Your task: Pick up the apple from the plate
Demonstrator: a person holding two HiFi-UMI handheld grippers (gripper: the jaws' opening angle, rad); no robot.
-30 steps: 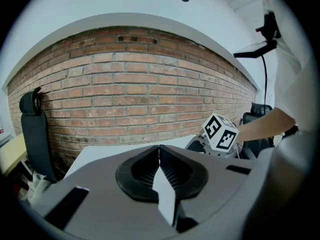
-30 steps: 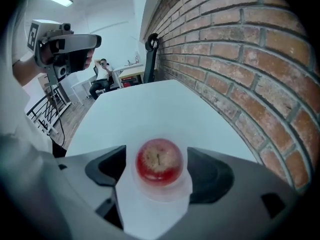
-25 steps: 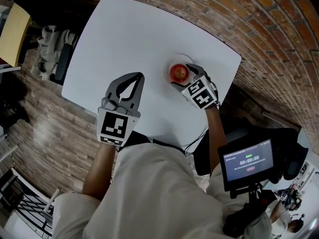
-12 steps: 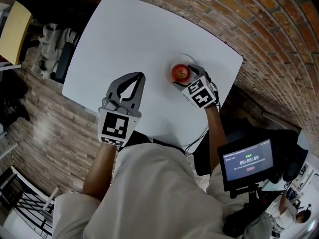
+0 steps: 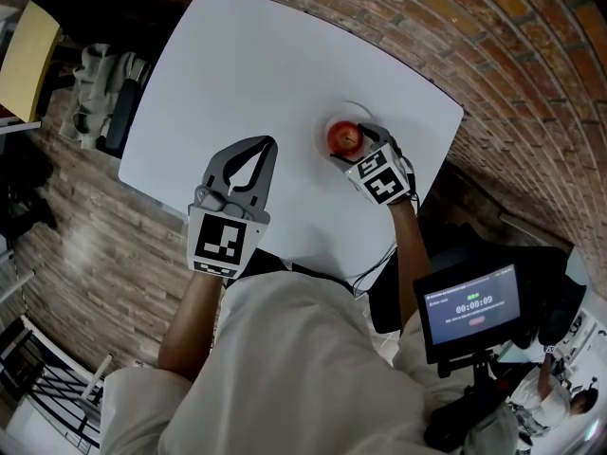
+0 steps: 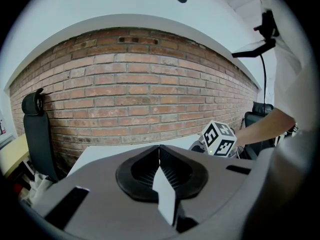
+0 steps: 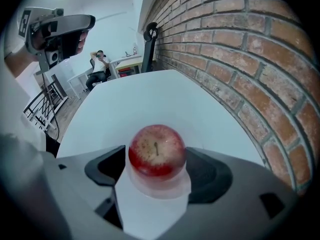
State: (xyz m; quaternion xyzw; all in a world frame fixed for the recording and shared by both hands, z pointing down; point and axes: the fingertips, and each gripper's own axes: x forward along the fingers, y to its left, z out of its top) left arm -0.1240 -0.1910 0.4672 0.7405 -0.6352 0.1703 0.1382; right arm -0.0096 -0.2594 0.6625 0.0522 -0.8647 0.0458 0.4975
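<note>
Head view: white table (image 5: 237, 64) over brick flooring. The left gripper (image 5: 265, 145) is held above the near table edge, well apart from the apple (image 5: 345, 137). The right gripper (image 5: 354, 148) is at the apple, near the table's right edge. A small monitor (image 5: 471, 311) stands at lower right.

Right gripper view, showing what the head view cannot: the red apple, stem up, sits on a pale plate (image 7: 161, 190). One jaw stands on either side of it, close against its flanks, so the gripper is closed to the apple's width. The plate's front rim shows below the fruit. Also listed: a seated person (image 7: 100, 61) far off, beyond the table.

Left gripper view: both jaws pressed together along one seam, nothing between them. Behind them are a brick wall (image 6: 140, 94) and a black chair (image 6: 34, 129) at left. The right gripper's marker cube (image 6: 219, 138) shows at right. The apple does not appear in this view.
</note>
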